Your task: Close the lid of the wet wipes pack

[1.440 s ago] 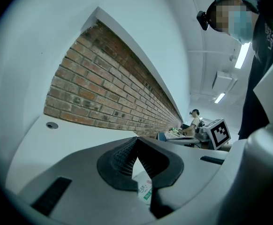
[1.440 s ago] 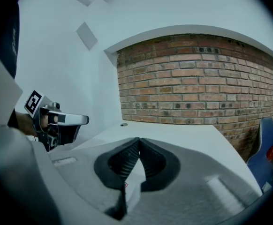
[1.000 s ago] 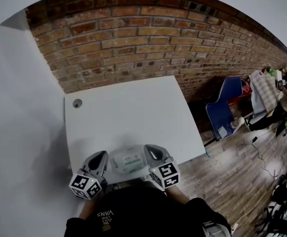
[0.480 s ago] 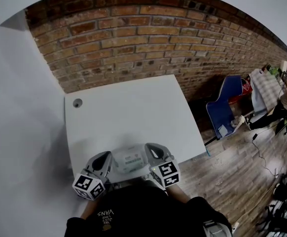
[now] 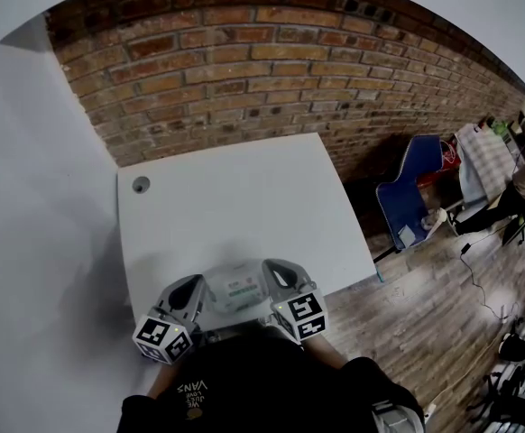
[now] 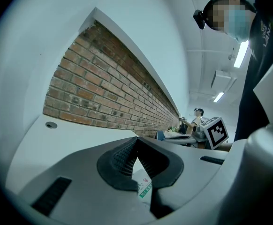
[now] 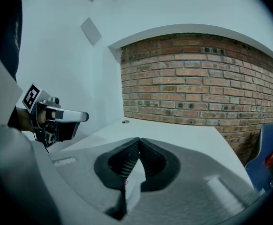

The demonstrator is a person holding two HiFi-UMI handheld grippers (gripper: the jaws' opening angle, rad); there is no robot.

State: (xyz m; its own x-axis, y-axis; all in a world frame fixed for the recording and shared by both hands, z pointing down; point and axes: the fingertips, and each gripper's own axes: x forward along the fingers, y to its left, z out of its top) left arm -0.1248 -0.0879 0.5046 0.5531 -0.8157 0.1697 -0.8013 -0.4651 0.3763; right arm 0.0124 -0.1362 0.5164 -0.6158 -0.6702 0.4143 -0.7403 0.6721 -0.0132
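The white wet wipes pack [image 5: 235, 290], with a green-printed label on top, lies at the near edge of the white table [image 5: 244, 197]. I cannot tell how its lid stands. My left gripper [image 5: 194, 284] is at the pack's left end and my right gripper [image 5: 272, 270] at its right end. In the left gripper view the jaws [image 6: 136, 142] meet at the tips, with a strip of the pack [image 6: 144, 187] caught between the pads. The right gripper view shows the same: jaws [image 7: 139, 142] shut, white pack film [image 7: 131, 182] between them.
A round cable hole [image 5: 141, 185] sits in the table's far left corner. A brick wall [image 5: 271, 70] runs behind the table. To the right, a blue chair [image 5: 411, 197] stands on the wood floor, and a person [image 5: 524, 183] is at the far right.
The left gripper has edged slightly right, toward the pack. The right gripper and the pack have stayed put.
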